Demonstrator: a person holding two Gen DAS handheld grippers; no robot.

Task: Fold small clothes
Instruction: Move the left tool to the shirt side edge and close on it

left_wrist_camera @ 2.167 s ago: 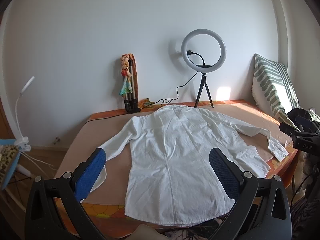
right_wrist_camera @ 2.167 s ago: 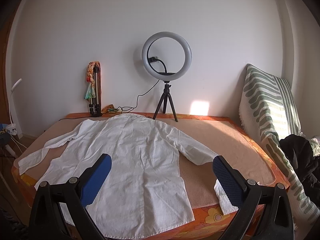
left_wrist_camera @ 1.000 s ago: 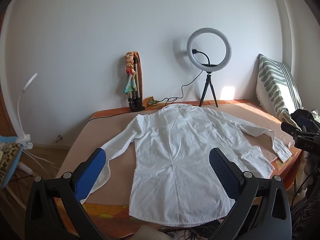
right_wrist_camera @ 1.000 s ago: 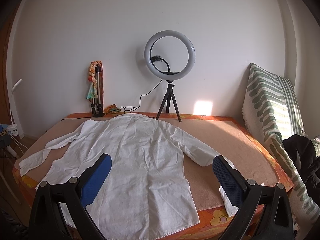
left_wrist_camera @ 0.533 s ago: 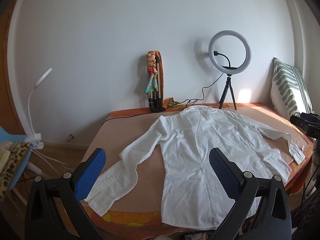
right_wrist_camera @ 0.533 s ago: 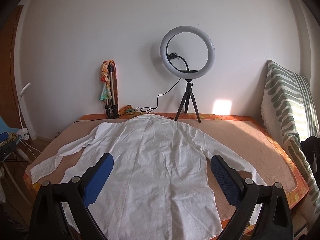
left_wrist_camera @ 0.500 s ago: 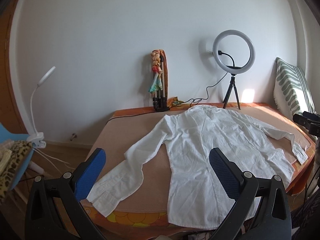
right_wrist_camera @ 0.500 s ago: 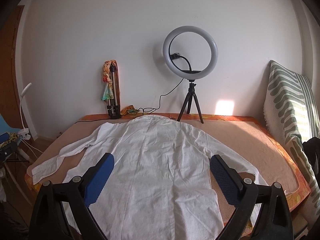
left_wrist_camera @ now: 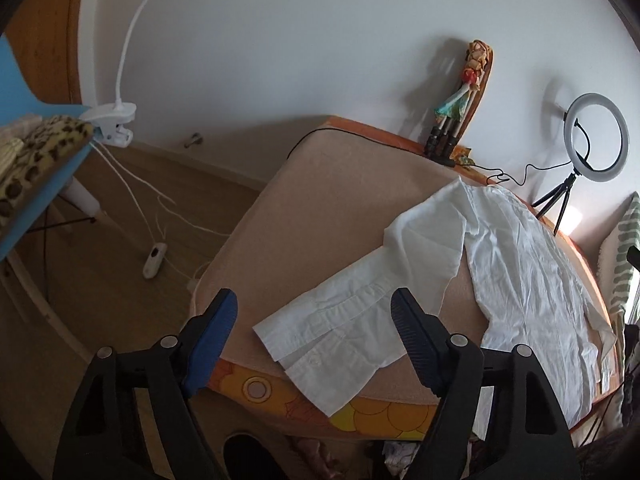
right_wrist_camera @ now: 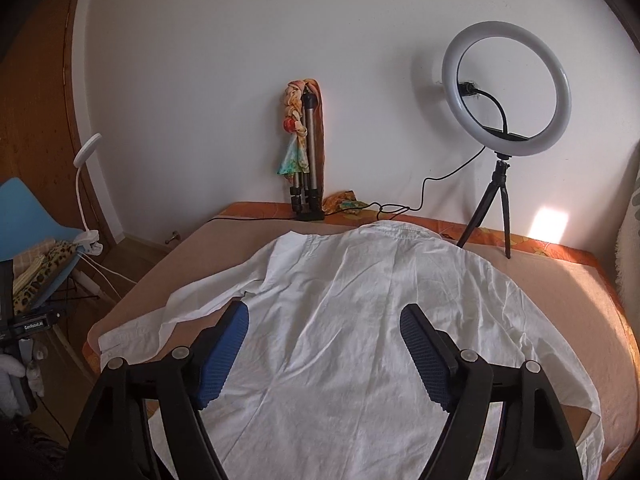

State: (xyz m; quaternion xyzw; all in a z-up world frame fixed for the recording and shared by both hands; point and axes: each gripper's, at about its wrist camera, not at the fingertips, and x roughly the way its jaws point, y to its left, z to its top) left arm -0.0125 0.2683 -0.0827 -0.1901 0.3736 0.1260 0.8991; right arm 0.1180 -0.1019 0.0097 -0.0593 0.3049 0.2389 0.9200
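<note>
A white long-sleeved shirt [right_wrist_camera: 360, 300] lies spread flat, back up, on a bed with a tan blanket [left_wrist_camera: 340, 208]. Its left sleeve [left_wrist_camera: 360, 308] runs out to the bed's near left corner, and the cuff overhangs the orange flowered edge. My left gripper [left_wrist_camera: 313, 296] hovers above that cuff. Its blue pads [left_wrist_camera: 212, 336] stand either side of the cuff without touching it, and the jaws are closing. Over the middle of the shirt's back hangs my right gripper [right_wrist_camera: 325, 309], jaws also closing, with no cloth pinched between its pads [right_wrist_camera: 224, 356].
A ring light on a small tripod [right_wrist_camera: 506, 88] and a folded tripod wrapped in a scarf [right_wrist_camera: 304, 152] stand at the bed's far edge by the wall. Left of the bed are wooden floor, a clip lamp [left_wrist_camera: 116, 124] and a blue chair [left_wrist_camera: 24, 148]. A striped cushion [left_wrist_camera: 624, 256] leans at the right.
The left gripper swung left and down from the shirt's hem to the left sleeve cuff at the bed's corner. The right gripper shifted left over the shirt's back. Both pairs of jaws narrowed.
</note>
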